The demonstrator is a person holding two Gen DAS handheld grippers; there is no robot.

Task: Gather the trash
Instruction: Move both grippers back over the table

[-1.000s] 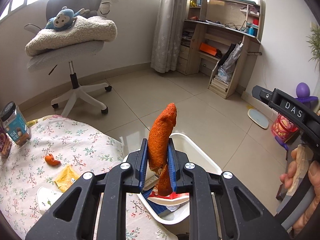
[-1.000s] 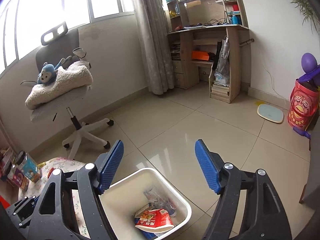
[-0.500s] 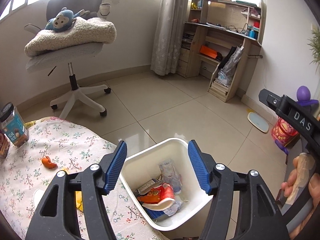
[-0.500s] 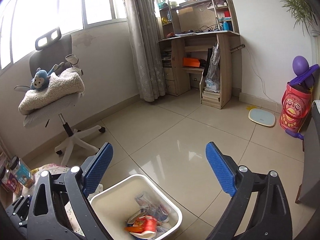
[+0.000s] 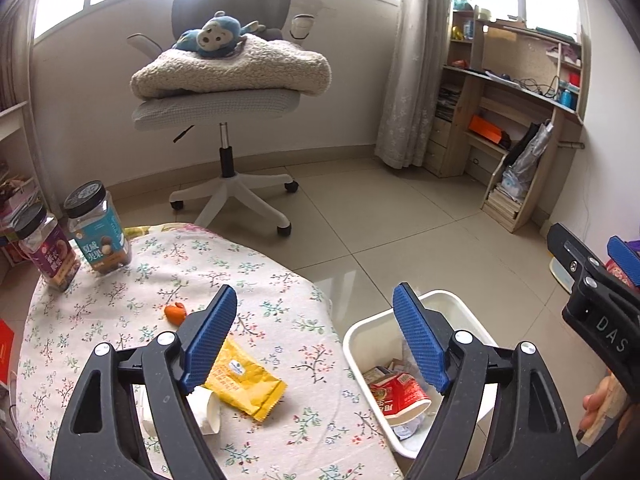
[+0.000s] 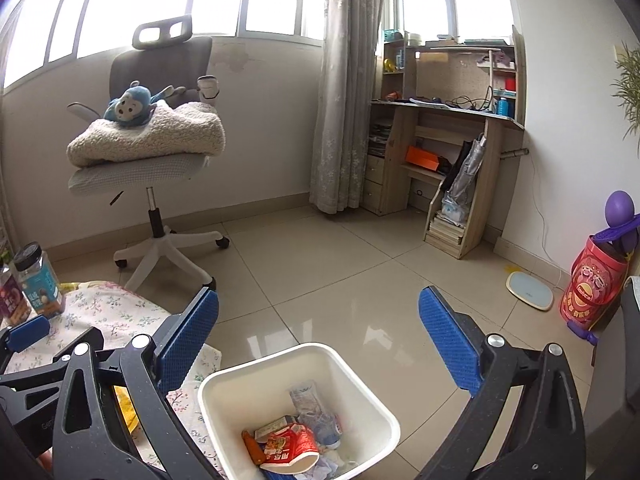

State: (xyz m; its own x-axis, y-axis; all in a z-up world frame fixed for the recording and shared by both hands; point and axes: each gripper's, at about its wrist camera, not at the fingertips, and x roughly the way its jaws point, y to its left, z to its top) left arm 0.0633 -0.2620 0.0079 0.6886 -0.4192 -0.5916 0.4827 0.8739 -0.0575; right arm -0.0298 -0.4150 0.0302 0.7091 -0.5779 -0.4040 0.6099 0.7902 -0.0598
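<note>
Blue ribbed pads face each other across a wide gap on the left gripper (image 5: 314,336), fingers spread and holding nothing. It hangs above the near edge of a table (image 5: 280,312) covered in floral cloth. Just below its left finger lie a yellow wrapper (image 5: 244,384) and, touching that wrapper's near edge, a white crumpled packet (image 5: 208,410) partly hidden by the finger. Farther along the cloth, apart from both, sits a small orange scrap (image 5: 175,313). None of these three items is in the bin.

The white bin (image 6: 372,408) stands on the floor tiles just beside the table edge, to the right. Inside it rest a red paper cup (image 6: 290,448) on its side, an orange stick-shaped piece (image 6: 253,447) against the cup's left, and clear plastic wrapping (image 6: 308,400) behind them. More paper lies beneath; its kind cannot be made out.

The right gripper (image 6: 318,340) is above the bin, fingers likewise wide apart and empty.

At the far end of the table stand two upright lidded jars, one with a teal label (image 5: 102,236) and one with a purple label (image 5: 46,250), close together.

Beyond, a grey office chair (image 5: 224,100) carries a folded cream blanket (image 5: 236,68) with a blue plush monkey (image 5: 210,36) on top. A wooden desk (image 6: 444,152) stands by the curtain (image 6: 344,88).
</note>
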